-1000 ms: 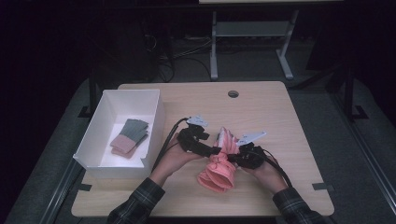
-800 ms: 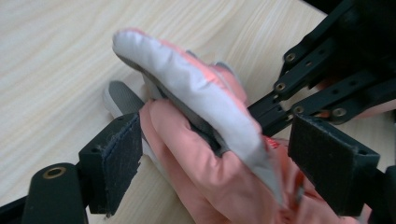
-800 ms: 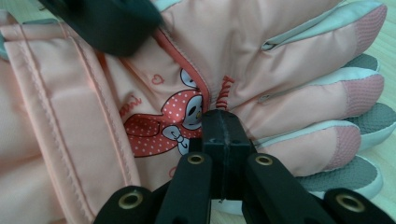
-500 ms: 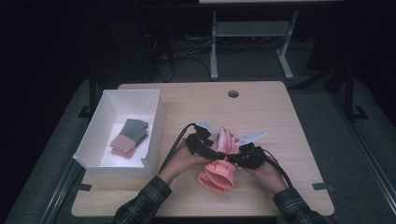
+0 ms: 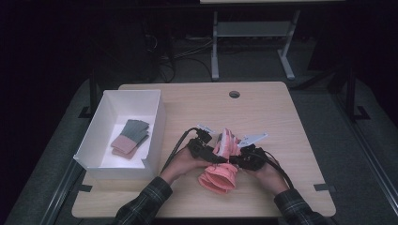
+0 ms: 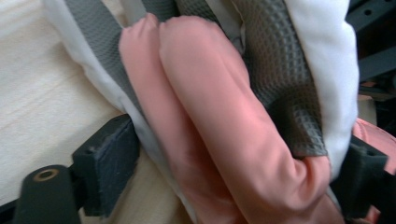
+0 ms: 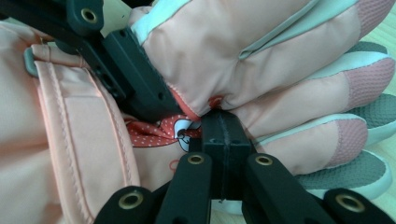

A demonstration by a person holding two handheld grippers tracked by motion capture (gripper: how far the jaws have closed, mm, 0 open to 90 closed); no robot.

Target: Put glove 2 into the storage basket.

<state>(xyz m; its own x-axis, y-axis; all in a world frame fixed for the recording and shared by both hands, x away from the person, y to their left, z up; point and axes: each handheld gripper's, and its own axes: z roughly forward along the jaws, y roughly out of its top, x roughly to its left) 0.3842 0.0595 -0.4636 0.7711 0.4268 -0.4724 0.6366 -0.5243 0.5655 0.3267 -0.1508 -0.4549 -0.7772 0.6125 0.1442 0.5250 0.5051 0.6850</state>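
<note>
High view: near the desk's (image 5: 291, 122) front edge, about mid-width, pink padded gloves (image 5: 217, 176) lie stacked, cuffs frontward. Left gripper (image 5: 206, 152) has its jaws spread around both gloves' bulk: smooth pink shell, grey waffle-grip palm, white trim. Right gripper (image 7: 223, 122) has its jaws pressed together, pinching glove fabric beside a red dotted patch. Toward the left edge, a white box (image 5: 155, 126) holds folded cloths (image 5: 130, 137).

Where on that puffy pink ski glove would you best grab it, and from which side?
Probably at the wide pink cuff of the padded pink glove, coming from the person's side of the wooden table. The cuff's open end faces that way and looks flat and firm, while the fingers are rounded and bulky. The left gripper and the right gripper already pinch it mid-body.
</note>
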